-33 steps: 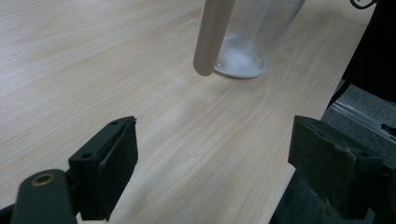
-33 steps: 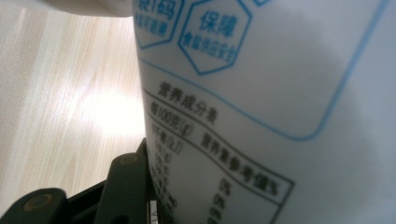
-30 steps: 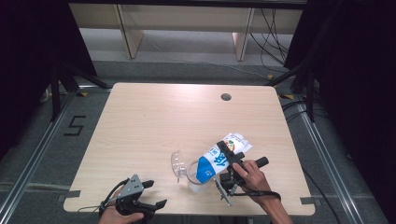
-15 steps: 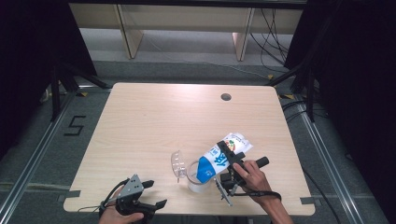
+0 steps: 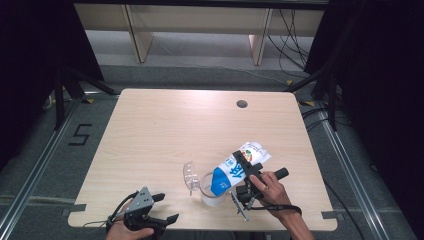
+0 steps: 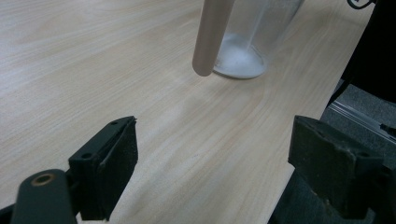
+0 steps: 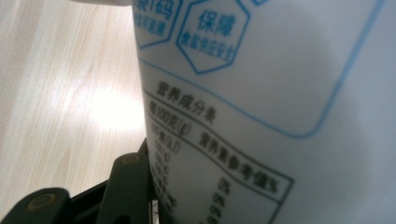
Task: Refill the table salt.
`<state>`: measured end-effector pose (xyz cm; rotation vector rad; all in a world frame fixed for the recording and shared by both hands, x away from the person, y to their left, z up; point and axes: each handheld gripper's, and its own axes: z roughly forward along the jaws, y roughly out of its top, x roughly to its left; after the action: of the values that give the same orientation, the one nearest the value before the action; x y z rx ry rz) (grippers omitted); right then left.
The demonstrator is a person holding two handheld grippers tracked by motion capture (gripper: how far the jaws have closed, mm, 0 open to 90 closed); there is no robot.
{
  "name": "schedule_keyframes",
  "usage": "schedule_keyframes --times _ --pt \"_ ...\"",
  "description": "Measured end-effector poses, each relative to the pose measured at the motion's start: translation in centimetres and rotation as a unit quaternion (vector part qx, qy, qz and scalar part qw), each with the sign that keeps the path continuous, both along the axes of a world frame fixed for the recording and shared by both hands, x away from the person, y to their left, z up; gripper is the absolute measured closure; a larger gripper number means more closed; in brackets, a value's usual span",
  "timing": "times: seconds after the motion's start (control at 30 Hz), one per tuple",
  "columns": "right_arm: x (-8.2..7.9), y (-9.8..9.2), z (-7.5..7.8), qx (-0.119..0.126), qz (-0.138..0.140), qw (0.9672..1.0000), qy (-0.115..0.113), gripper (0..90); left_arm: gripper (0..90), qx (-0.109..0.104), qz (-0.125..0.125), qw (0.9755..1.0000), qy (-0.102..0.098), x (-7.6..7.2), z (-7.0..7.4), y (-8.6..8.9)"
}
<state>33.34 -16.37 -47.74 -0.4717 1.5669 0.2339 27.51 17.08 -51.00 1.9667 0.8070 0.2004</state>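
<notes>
A white and blue milk carton [image 5: 239,169] is tipped to the left, its top end over a clear cup [image 5: 210,194] near the table's front edge. My right gripper [image 5: 247,169] is shut on the carton's body, held by a hand at the lower right. In the right gripper view the carton's printed side [image 7: 261,93] fills the space beside one black finger [image 7: 128,186]. My left gripper [image 5: 166,207] rests at the front left edge, open and empty. Past its wide jaws [image 6: 219,154] stands the cup [image 6: 252,42], with a pale rod-like part [image 6: 210,37] in front of it.
The light wooden table [image 5: 175,130] has a round cable hole [image 5: 242,104] at the back right. A clear curved piece [image 5: 190,174] sticks out from the cup's left side. Dark stands and cables flank the table on the grey floor.
</notes>
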Motion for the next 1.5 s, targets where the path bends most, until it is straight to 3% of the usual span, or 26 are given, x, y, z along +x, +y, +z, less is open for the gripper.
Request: schedule_keyframes --times 0.13,0.2,0.33,0.4,0.43,0.47,0.57,0.73,0.77,0.8,0.83,0.87,1.03,1.07,1.5 --pt "-0.14 -0.15 -0.15 0.009 -0.018 0.9997 0.013 53.3 15.3 0.000 0.001 1.0000 -0.001 -0.02 0.00 -0.01" --pt "-0.03 -0.04 0.04 -0.003 -0.004 1.0000 0.000 53.4 15.3 0.000 0.001 1.0000 0.000 -0.01 0.00 0.00" --pt "-0.03 -0.06 -0.26 0.011 -0.004 0.9999 0.008 53.7 15.3 -0.001 0.001 1.0000 -0.001 0.00 -0.02 -0.01" --pt "-0.11 0.09 0.05 -0.007 -0.001 1.0000 -0.004 53.8 15.3 0.000 0.000 1.0000 -0.001 0.01 -0.01 0.02" --pt "-0.09 0.02 -0.24 0.007 -0.005 0.9999 0.006 53.9 15.3 0.004 -0.002 1.0000 -0.002 0.04 0.01 0.09" --pt "-0.14 0.03 -0.25 0.004 -0.011 0.9999 0.011 53.9 15.3 -0.001 0.001 1.0000 -0.001 0.01 -0.02 0.00" --pt "-0.16 0.14 0.00 -0.008 -0.003 1.0000 -0.003 54.2 15.3 -0.001 0.001 1.0000 -0.001 0.01 -0.01 0.00" --pt "-0.16 0.13 0.11 -0.008 -0.003 0.9999 -0.010 54.5 15.3 0.002 -0.001 1.0000 -0.001 0.04 0.00 0.06" --pt "-0.10 0.01 -0.21 0.009 -0.006 0.9999 0.004 54.5 15.3 0.003 -0.001 1.0000 -0.001 0.04 0.00 0.06" --pt "-0.11 0.00 -0.20 0.008 -0.006 0.9999 0.003 54.6 15.3 0.003 -0.001 1.0000 -0.001 0.03 0.00 0.06" --pt "-0.16 0.10 0.11 -0.008 -0.003 0.9999 -0.012 54.7 15.3 0.003 -0.001 1.0000 -0.002 0.04 0.00 0.07" --pt "-0.16 0.11 0.12 -0.009 -0.002 0.9999 -0.012 54.6 15.3 0.003 -0.001 1.0000 -0.002 0.04 0.00 0.07" --pt "-0.17 0.09 0.16 -0.005 -0.003 0.9999 -0.009 55.2 15.3 0.003 -0.001 1.0000 -0.002 0.04 0.00 0.07" --pt "-0.12 -0.02 -0.14 0.010 -0.009 0.9999 0.003 55.2 15.3 0.002 -0.001 1.0000 -0.001 0.03 -0.01 0.06" --pt "-0.14 -0.06 -0.17 0.005 -0.011 0.9999 -0.001 55.4 15.3 0.003 -0.001 1.0000 -0.001 0.02 0.00 0.07"
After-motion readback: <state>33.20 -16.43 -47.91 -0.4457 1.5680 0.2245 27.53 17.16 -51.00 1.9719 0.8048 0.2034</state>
